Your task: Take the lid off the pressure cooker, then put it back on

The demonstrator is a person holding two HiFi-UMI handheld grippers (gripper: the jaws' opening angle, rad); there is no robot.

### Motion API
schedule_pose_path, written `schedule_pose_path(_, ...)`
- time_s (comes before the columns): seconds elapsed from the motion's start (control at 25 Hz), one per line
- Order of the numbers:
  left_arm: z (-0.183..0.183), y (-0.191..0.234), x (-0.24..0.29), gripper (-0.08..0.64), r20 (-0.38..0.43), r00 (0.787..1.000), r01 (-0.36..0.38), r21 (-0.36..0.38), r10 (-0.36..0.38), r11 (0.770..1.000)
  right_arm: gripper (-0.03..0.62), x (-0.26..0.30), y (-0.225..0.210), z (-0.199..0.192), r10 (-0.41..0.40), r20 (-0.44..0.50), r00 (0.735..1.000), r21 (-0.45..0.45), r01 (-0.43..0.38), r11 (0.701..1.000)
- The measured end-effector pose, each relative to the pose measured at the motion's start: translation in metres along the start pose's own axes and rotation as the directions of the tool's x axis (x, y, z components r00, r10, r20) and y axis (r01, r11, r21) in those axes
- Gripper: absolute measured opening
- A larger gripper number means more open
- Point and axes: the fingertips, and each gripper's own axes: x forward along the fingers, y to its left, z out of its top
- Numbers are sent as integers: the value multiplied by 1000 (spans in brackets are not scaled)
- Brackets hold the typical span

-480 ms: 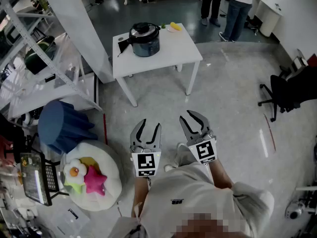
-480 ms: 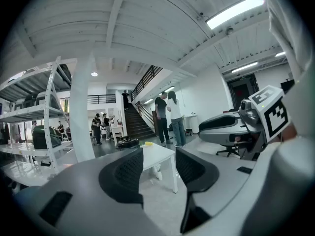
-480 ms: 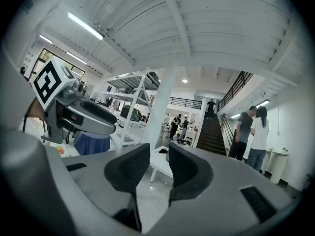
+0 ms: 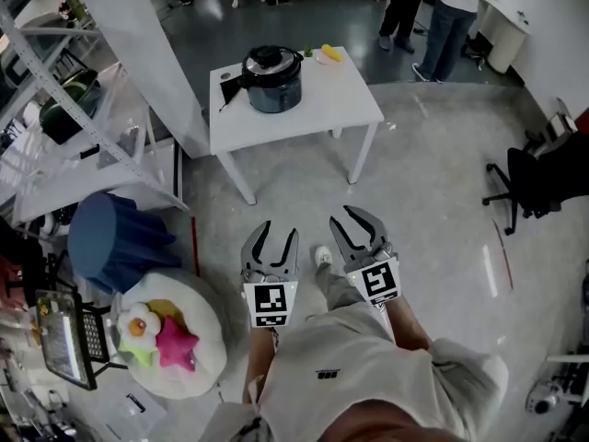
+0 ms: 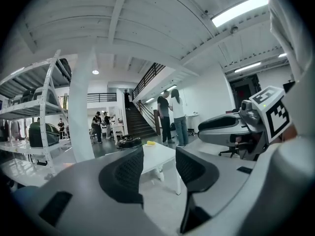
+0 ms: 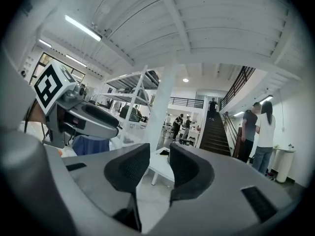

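Evidently we walk closer: the pressure cooker (image 4: 272,81), lid (image 4: 270,61) still on, sits slightly lower in the frame on the desk (image 4: 345,99) at upper centre. The left gripper (image 4: 279,234) and right gripper (image 4: 359,228) show narrow, empty jaws, well short of it.

The hall is bright and evenly lit from overhead. Strip lights (image 5: 240,10) high above the table (image 4: 342,92) burn out to pure white in both gripper views, and the white ceiling spreads their light. Under the table lies only a faint, soft shadow. On the floor (image 4: 433,182) right of the table a thin streak of glare (image 4: 489,267) shows, and beyond the table the darker floor shines with reflections. The head view bends at its rim, so the shelving (image 4: 55,72) left of the table leans. Both gripper views are round fisheye pictures with black corners. The jaws nearest the lens look soft, while the table stays fairly sharp.
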Motion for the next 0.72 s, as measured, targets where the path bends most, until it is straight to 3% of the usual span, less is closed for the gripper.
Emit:
schedule_pose_path(0.32, 5, 38, 90, 219, -17, 1000, -13, -17, 13, 1000, 109, 84, -50, -12, 33, -47, 998, 56, -31, 998)
schedule_pose_path(0.72, 35, 78, 206, 219, -35, 998, -45, -20, 44, 999, 109, 182, -133, -13, 84, -44, 995, 56, -82, 995)
